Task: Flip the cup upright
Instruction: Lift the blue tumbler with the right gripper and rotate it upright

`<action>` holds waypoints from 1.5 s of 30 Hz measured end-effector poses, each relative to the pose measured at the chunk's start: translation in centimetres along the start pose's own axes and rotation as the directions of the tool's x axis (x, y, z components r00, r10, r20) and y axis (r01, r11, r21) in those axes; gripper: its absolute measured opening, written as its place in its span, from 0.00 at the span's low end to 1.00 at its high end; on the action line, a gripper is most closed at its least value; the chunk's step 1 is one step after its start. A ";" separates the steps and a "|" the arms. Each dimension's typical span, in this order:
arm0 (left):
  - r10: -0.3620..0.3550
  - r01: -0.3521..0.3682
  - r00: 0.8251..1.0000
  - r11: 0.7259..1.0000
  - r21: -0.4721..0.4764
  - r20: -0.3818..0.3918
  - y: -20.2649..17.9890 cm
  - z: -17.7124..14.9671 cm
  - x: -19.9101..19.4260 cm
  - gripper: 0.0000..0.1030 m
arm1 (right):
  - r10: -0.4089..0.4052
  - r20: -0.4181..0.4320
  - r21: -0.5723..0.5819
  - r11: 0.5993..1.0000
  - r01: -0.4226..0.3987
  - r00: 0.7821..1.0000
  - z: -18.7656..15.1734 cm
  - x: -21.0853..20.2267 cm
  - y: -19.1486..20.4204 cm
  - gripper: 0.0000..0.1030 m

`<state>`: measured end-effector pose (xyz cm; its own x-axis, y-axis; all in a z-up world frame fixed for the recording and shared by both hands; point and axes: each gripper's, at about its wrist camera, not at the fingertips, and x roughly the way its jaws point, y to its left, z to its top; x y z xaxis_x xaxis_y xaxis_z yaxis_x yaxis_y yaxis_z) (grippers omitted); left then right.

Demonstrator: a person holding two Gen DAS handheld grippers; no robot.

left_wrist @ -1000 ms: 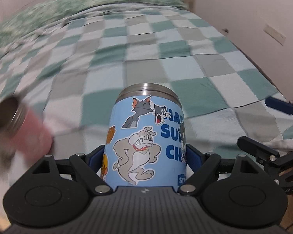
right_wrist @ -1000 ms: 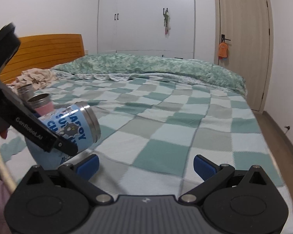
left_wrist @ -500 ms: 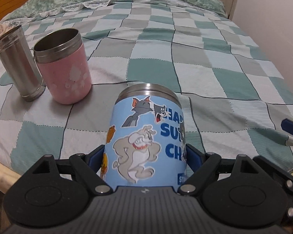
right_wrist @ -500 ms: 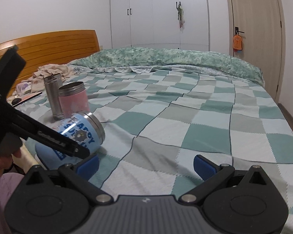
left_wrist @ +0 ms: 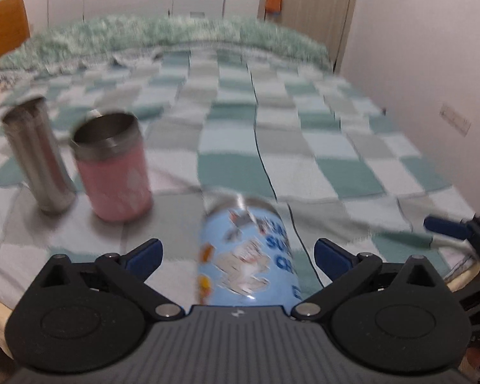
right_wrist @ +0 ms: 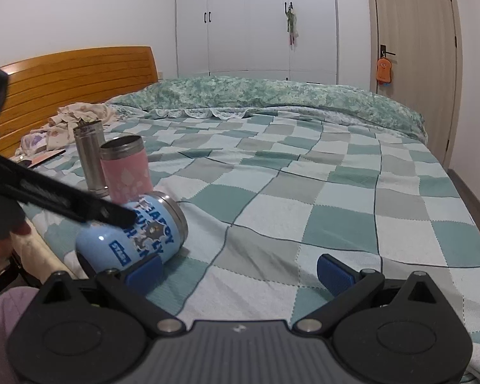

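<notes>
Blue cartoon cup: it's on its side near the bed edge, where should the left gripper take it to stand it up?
Grip the blue cup across its round body, mid-length, coming from its closed base end. The left gripper is open and already straddles it, steel rim pointing away.

Lighting: even, soft indoor light from overhead, moderately bright; source out of frame.
Shadows: faint and diffuse, slight darkening under the blue cup.
Glare: dull sheen only, on the steel rim of the pink cup.
Blur: left wrist view heavily motion-smeared, checkered bedspread and cup print streaked; right wrist view sharp.
Distortion: strong fisheye, black corner vignettes, door and wardrobe lines bowed.
</notes>
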<state>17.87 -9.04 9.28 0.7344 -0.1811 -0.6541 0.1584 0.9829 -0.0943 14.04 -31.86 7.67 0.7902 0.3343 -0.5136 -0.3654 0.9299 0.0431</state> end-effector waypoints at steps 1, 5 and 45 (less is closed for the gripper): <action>-0.005 0.005 1.000 1.000 -0.005 0.021 0.8 0.2 -0.6 1.00 | 0.002 0.000 0.001 1.000 -0.002 1.000 0.2 0.0 0.3 1.00; 0.022 -0.021 0.996 1.000 -0.010 0.083 4.2 0.6 -2.5 1.00 | 0.028 -0.007 0.004 1.000 -0.028 1.000 1.2 0.5 2.0 1.00; 0.025 -0.025 0.970 1.000 -0.004 0.244 18.0 -3.9 -0.3 1.00 | 0.238 -0.362 0.587 0.810 0.022 0.901 4.3 16.6 5.0 0.83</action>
<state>17.89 8.82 4.88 0.8769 -0.1595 -0.4535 0.1373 0.9872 -0.0816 27.44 -20.96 3.02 0.4474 0.4672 -0.7626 0.0099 0.8501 0.5266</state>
